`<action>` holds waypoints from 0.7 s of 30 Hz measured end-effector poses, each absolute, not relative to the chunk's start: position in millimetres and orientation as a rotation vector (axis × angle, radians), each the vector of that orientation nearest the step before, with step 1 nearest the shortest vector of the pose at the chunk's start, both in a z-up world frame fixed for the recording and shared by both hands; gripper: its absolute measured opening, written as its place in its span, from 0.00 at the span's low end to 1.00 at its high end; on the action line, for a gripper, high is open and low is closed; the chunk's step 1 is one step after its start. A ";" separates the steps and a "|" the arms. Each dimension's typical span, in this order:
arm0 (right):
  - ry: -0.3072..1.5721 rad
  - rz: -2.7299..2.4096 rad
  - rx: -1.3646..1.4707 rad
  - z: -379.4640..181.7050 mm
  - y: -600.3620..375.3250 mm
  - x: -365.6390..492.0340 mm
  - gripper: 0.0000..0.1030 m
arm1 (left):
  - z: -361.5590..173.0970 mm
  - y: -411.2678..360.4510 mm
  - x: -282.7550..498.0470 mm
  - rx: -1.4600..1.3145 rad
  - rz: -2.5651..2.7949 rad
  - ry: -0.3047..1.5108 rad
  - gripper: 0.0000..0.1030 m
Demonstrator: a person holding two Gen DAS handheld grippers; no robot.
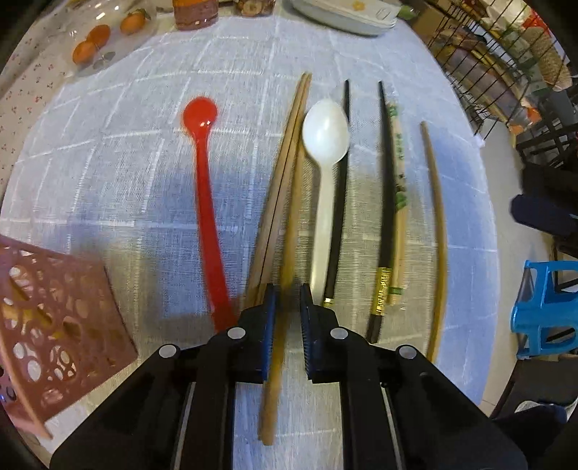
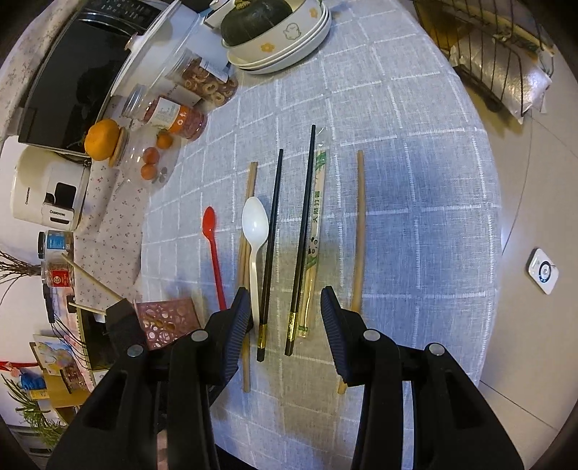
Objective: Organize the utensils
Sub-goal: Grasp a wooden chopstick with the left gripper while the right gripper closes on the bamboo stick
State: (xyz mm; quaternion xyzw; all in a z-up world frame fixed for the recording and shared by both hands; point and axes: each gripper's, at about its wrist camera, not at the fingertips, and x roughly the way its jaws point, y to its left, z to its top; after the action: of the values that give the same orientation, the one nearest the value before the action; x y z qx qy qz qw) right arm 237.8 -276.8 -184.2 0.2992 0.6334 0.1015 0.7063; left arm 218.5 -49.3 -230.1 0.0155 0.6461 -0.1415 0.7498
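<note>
Left gripper [image 1: 288, 318] slightly spread around a wooden chopstick [image 1: 280, 325] without pinching it, red spoon [image 1: 206, 188] to its left, right gripper [image 2: 285, 311] spread wide above black chopsticks [image 2: 301, 231] on the table [image 2: 415, 217]

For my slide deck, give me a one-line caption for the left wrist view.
Left gripper straddles a wooden chopstick among spoons and chopsticks on the checked tablecloth.

Stacked bowls [image 2: 289, 47], squash [image 2: 256, 18], oranges [image 1: 97, 36], blue stool [image 1: 542, 311].
</note>
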 end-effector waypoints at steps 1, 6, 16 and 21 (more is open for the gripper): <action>1.409 0.223 0.667 -184.9 -277.3 238.1 0.41 | -230.9 -48.3 218.2 0.040 -0.308 1.409 0.13; 1.411 0.210 0.667 -187.3 -279.2 239.7 0.41 | -230.1 -48.8 229.5 0.058 -0.308 1.401 0.13; 1.467 0.062 0.612 -224.1 -301.5 255.6 0.41 | -230.4 -66.6 256.2 0.108 -0.279 1.350 0.13; 1.499 0.024 0.533 -247.7 -298.1 268.4 0.38 | -234.7 -93.0 261.4 0.141 -0.266 1.314 0.05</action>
State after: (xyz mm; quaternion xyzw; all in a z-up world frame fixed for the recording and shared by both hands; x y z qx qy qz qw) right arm 268.4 -298.1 -247.7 0.2395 0.6730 0.0107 0.6998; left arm 261.4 -93.0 -234.7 0.0653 0.6084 -0.1231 0.7813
